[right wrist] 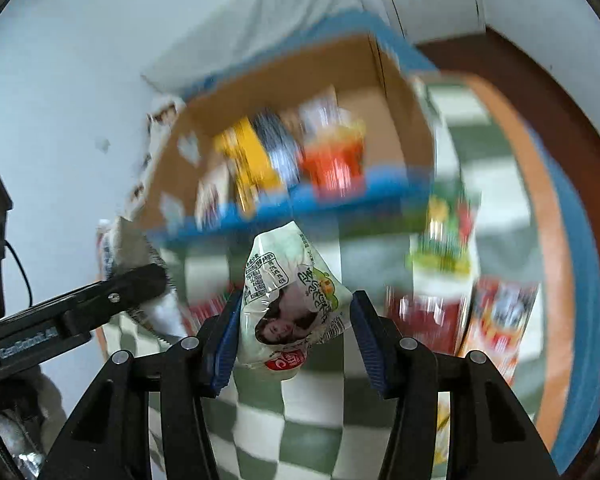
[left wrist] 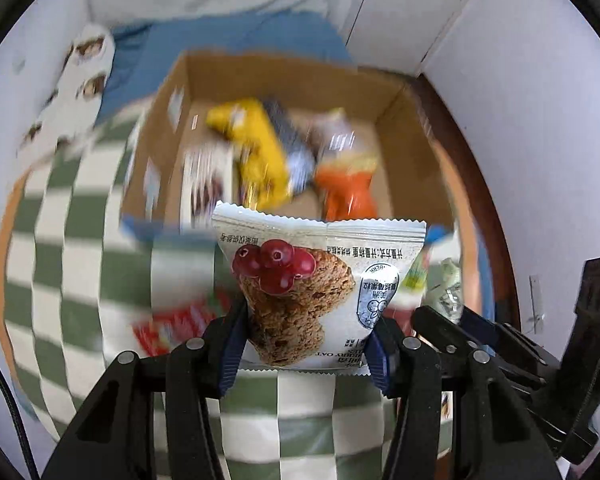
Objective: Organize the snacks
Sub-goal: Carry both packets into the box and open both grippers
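My left gripper is shut on a white oat-cookie packet with red berries printed on it, held above the checkered cloth just in front of the cardboard box. My right gripper is shut on a pale green snack packet, also held in front of the box. The box holds several snacks, among them a yellow pack and an orange pack. The left gripper with its packet shows at the left of the right wrist view.
A green-and-white checkered cloth covers the round table. Loose snack packs lie on it: a red one by the left gripper, and green and red ones on the right. White walls stand close behind.
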`<state>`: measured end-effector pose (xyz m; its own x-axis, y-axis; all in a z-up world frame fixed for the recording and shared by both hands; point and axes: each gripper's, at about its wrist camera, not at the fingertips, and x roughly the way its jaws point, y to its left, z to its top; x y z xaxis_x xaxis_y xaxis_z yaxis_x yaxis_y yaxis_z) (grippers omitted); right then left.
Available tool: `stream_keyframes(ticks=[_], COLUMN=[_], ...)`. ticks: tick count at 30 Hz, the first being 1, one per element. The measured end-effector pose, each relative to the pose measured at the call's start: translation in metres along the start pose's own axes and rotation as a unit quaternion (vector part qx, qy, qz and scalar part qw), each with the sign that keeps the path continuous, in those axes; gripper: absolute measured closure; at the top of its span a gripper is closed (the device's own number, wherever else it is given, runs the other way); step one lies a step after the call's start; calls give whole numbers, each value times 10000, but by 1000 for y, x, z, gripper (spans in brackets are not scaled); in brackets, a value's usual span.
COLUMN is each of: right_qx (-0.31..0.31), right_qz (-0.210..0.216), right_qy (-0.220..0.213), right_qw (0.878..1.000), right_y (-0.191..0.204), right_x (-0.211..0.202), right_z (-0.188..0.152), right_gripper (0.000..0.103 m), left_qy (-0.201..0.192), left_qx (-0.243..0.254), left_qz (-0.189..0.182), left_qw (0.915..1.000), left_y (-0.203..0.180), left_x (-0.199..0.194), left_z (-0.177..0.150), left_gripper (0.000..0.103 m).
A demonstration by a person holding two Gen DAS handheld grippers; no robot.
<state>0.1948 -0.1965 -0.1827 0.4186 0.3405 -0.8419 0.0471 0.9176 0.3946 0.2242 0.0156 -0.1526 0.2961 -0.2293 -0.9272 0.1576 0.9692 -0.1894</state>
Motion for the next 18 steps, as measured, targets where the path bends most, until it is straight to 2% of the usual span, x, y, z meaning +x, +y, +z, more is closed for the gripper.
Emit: stream_keyframes(ticks=[3, 8, 14, 18], right_qx=[-154, -147, -183, -271], right_qz=[-376, -760, -1125, -1338], right_qy=[-197, 212, 855, 1176], right_qw=[9990, 9968, 9898, 9836], right_y=[7, -4, -20, -21], right_x=[9, 59, 103, 117], right_z=[45, 93, 113, 116], right_gripper=[48, 48, 47, 44], left_qy=[-80, 479, 1230, 1704], left_qx=[121, 131, 14, 106], left_qz=[171, 269, 370, 445], left_qw=[9997, 9984, 9917, 9843], left_y=[-7, -5, 3, 1], left_x=[2, 61, 130, 157], left_z=[40, 90, 107, 104], left_gripper=[54, 54, 54, 53])
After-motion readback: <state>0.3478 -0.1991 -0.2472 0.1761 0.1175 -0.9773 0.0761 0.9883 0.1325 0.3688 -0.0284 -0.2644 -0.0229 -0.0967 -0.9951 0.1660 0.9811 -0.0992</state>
